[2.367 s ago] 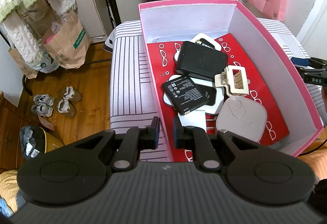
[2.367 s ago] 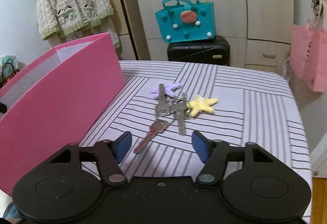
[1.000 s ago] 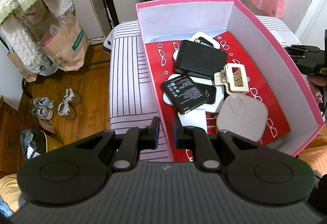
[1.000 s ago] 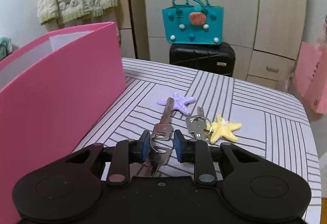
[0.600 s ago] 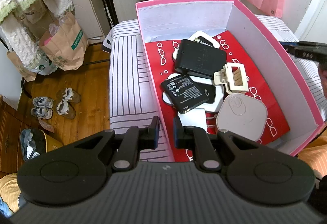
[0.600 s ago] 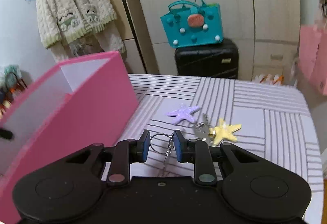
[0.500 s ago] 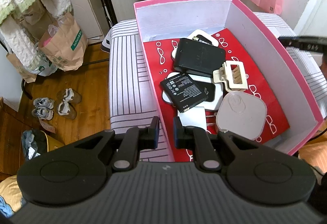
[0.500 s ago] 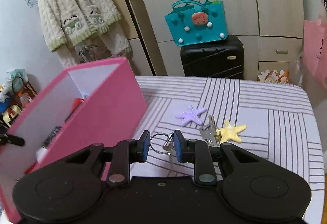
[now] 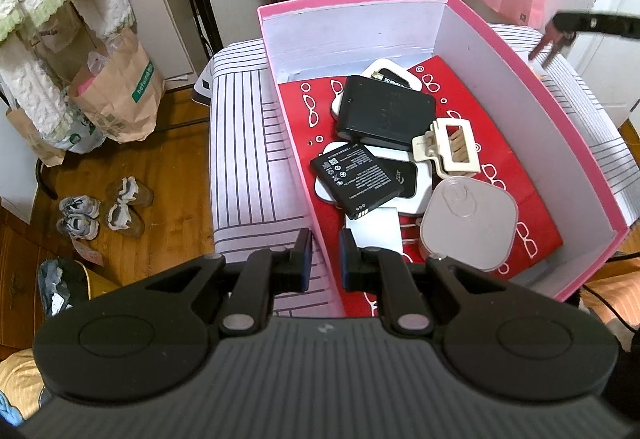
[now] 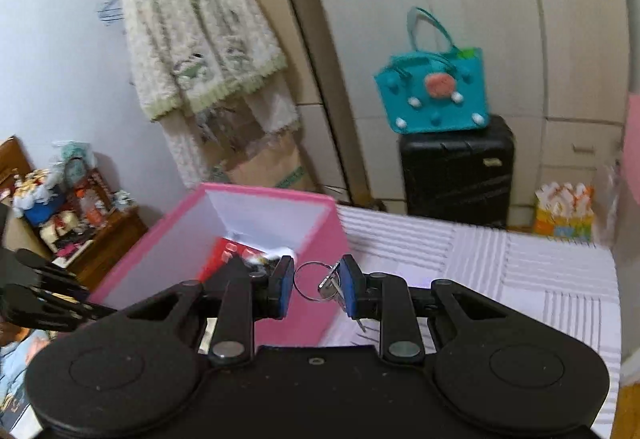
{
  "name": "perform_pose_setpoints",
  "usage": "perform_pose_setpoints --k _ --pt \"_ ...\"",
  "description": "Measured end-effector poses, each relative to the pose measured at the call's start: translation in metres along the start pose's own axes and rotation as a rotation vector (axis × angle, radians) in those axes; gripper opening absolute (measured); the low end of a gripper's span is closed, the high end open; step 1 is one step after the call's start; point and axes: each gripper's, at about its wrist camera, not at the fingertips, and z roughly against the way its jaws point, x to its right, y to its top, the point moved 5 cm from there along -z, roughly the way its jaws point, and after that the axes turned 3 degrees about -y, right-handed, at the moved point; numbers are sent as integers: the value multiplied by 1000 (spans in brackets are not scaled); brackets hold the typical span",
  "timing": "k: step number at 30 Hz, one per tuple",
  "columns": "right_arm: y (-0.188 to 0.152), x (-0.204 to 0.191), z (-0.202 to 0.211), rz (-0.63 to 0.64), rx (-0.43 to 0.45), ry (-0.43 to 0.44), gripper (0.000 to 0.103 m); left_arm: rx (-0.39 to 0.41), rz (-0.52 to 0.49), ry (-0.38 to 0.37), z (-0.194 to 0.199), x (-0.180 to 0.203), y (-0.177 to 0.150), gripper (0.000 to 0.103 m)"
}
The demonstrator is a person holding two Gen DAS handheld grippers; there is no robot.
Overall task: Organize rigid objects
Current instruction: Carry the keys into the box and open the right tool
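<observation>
The keys are mostly hidden behind the right gripper finger. The far room is blurred. The white charger is half covered.

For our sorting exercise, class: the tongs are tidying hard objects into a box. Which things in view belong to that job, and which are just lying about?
Part of the job:
- key ring, held in the right tongs
- pink box
- battery, hair clip and grey case inside it

Just lying about:
- teal bag
- black suitcase
- cardigan
- shoes
</observation>
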Motion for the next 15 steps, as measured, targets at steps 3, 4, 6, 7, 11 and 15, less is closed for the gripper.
perform_pose_setpoints --k 3,4,6,7,11,15 --pt "11 -21 4 43 8 36 29 10 -5 5 0 0 -1 12" --pt "13 -28 3 54 11 48 29 13 -2 4 0 0 -2 12" --pt "16 -43 2 69 13 88 29 14 9 -4 1 -1 -2 12" --pt "18 -50 1 73 11 111 29 14 14 -7 1 -1 -3 12" --pt "23 -74 -9 64 -19 209 29 15 18 -15 1 -1 -3 12" --pt "19 -95 -30 54 -92 281 29 10 32 -36 1 -5 -2 12"
